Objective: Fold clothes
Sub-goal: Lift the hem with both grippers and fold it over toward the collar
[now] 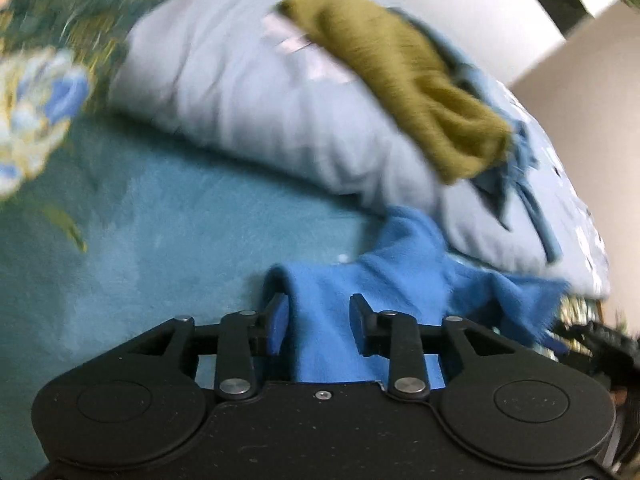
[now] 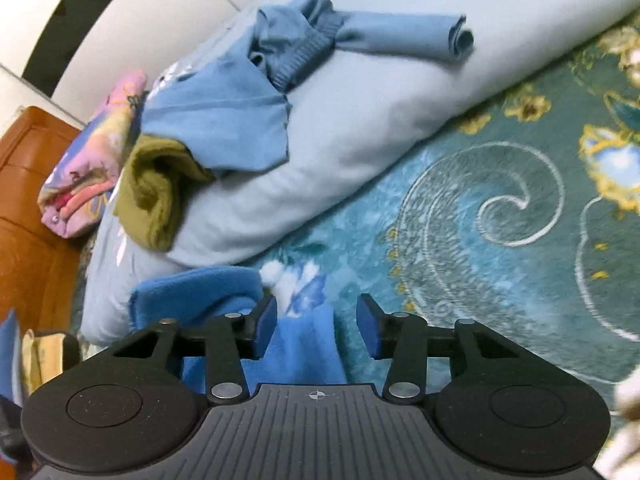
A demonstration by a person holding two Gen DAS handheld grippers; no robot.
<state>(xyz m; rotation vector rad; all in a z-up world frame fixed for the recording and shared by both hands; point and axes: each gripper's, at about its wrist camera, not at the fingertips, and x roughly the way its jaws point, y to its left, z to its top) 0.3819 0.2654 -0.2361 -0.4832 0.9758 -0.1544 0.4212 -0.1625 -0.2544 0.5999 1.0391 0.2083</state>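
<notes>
A bright blue fleece garment (image 1: 404,280) lies on the teal patterned bedspread (image 1: 160,220). My left gripper (image 1: 318,322) is open, its fingers either side of a fold of this garment. In the right wrist view the same blue garment (image 2: 304,344) lies between the open fingers of my right gripper (image 2: 316,326), with a bunched part (image 2: 196,292) to the left. An olive green garment (image 1: 408,76) and a light blue sweater (image 2: 248,92) lie on a pale blue folded quilt (image 1: 248,96).
The pale blue quilt (image 2: 360,128) runs along the far side of the bed. A pink patterned folded cloth (image 2: 92,160) sits by an orange-brown headboard (image 2: 28,208). The bedspread (image 2: 500,220) stretches to the right. A white wall (image 1: 460,4) stands behind.
</notes>
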